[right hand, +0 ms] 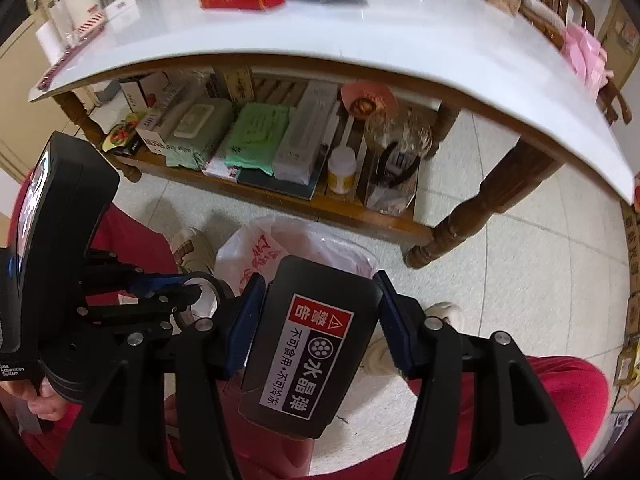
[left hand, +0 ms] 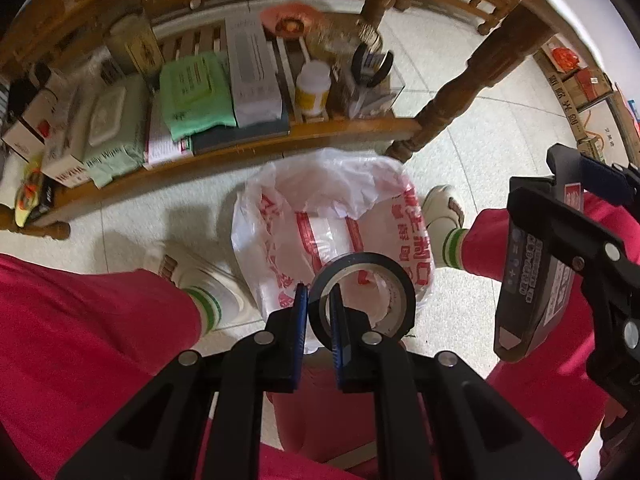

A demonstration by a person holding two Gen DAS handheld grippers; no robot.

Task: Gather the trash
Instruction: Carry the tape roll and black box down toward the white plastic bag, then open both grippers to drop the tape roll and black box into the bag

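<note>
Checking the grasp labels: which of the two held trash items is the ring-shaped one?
The black tape roll in the left gripper, one finger through its hole. The right gripper clamps a flat black pack.

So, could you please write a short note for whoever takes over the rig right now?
Left claw: shut on the wall of the black tape roll, one finger inside the ring, one outside.
Right claw: shut on the black pack with the red warning label, gripped across its sides.
Both hang above the bag-lined trash bin on the floor between the person's feet, in front of the table's lower shelf.
Done: both items picked up and brought over the bin.
Left: open each claw to drop them into the bag; neither is released yet.
</note>
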